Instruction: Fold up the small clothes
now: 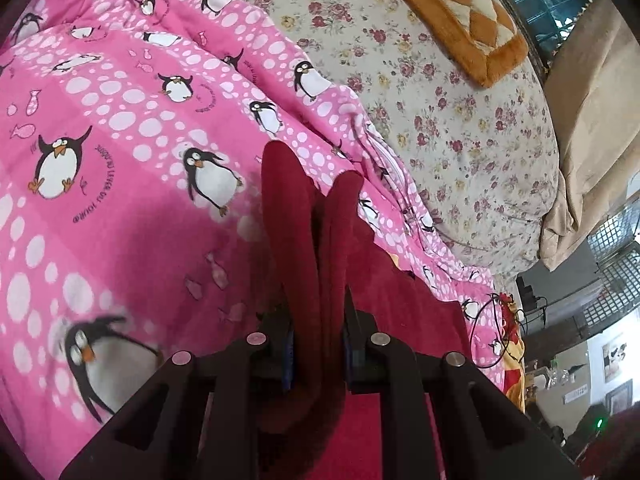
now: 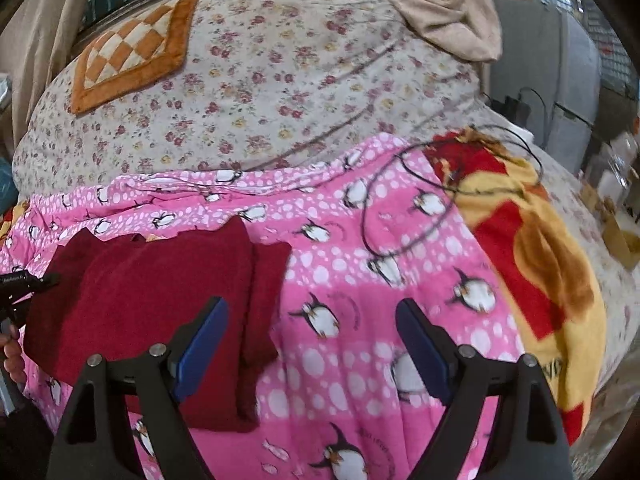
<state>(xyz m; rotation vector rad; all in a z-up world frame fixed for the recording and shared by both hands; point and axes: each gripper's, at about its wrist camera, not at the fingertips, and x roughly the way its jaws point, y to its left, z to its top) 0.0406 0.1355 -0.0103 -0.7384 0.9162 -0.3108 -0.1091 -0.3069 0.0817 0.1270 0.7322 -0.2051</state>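
The left gripper (image 1: 316, 344) is clamped on a fold of the dark red garment (image 1: 308, 216), whose cloth stands up between the two blue pads (image 1: 289, 364) and runs away toward 12 o'clock in two ridges. The rest of the garment spreads below and toward 3 o'clock of the jaws, lying on the pink penguin blanket (image 1: 120, 128).

In the right wrist view, the right gripper (image 2: 312, 344) has its fingers spread wide and nothing between them. The dark red garment (image 2: 136, 304) lies at its 9 to 10 o'clock, and the left-hand finger (image 2: 202, 344) overlaps the cloth's edge; whether it touches cannot be told. The pink penguin blanket (image 2: 360, 280) fills the gap.

The garment's near end is hidden behind the left gripper's frame. At the right view's 9 o'clock edge the left gripper (image 2: 24, 284) is cut off, with part of a hand (image 2: 12, 356) beneath. A thin black cable (image 2: 400, 184) loops at 1 o'clock, blurred.
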